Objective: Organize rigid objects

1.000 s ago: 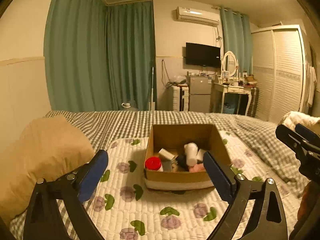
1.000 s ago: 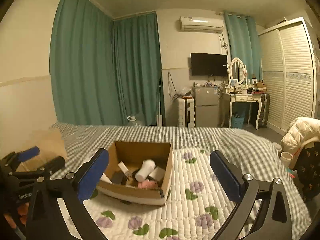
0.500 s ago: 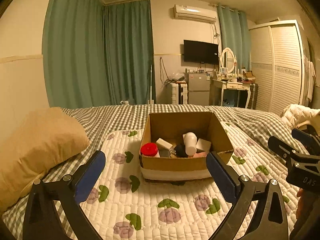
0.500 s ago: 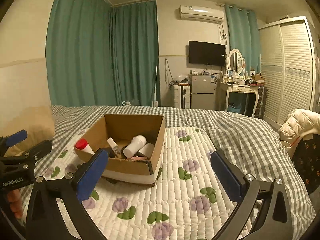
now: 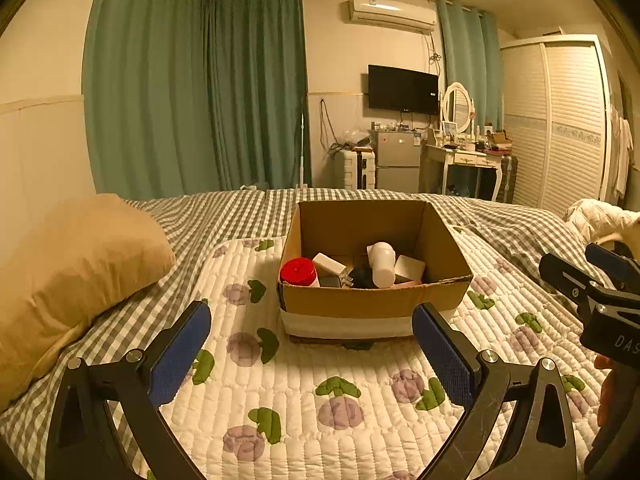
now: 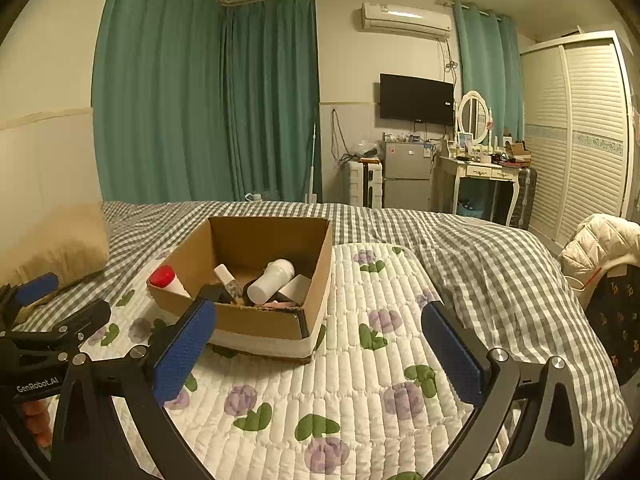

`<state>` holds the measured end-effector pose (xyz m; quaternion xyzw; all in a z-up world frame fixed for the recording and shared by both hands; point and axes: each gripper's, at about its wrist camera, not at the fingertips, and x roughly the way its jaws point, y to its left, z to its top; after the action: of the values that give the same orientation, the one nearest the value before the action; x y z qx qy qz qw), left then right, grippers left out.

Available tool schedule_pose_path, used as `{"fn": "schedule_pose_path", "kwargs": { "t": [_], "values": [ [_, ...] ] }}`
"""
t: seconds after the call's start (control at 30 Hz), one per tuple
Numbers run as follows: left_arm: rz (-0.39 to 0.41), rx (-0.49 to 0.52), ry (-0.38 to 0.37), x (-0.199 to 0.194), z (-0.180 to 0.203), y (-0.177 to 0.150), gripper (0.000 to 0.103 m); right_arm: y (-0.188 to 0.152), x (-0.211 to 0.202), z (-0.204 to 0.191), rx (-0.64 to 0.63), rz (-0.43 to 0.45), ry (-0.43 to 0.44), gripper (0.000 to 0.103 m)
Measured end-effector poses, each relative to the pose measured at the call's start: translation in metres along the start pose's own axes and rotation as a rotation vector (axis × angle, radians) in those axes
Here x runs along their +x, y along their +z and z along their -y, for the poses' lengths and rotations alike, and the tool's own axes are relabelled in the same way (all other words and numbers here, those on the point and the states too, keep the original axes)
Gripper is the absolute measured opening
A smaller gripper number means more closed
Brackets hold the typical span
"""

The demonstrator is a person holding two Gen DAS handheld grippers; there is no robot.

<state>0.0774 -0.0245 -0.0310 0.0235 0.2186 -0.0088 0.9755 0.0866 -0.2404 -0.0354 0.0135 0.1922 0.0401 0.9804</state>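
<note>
Cardboard box [image 5: 374, 304] sits on the bed quilt [image 5: 320, 380], holding a red-capped jar [image 5: 298, 272] and white bottle [image 5: 382, 266]. Left tool [image 5: 312, 344] and right tool [image 6: 316, 348] both released, empty, short of the box. Risk: the soft quilt lets the box tip if a tool presses its rim.

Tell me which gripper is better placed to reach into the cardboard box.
Probably the left gripper: the cardboard box lies straight ahead between its open fingers. For the right gripper, also open, the box sits off to its left.

One box [image 5: 372, 304], one pillow [image 5: 76, 264].
</note>
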Motion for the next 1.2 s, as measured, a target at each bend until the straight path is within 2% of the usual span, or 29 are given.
{"fn": "schedule_pose_path", "kwargs": {
  "t": [0.4, 1.2],
  "values": [
    [0.020, -0.003, 0.033, -0.0042, -0.0027, 0.0044, 0.103, -0.0020, 0.0003, -0.0002, 0.006, 0.000, -0.001, 0.103],
    [0.006, -0.006, 0.014, -0.0044, -0.0023, 0.0048, 0.103, -0.0054, 0.0070, -0.0016, 0.010, -0.027, -0.002, 0.103]
  ]
}}
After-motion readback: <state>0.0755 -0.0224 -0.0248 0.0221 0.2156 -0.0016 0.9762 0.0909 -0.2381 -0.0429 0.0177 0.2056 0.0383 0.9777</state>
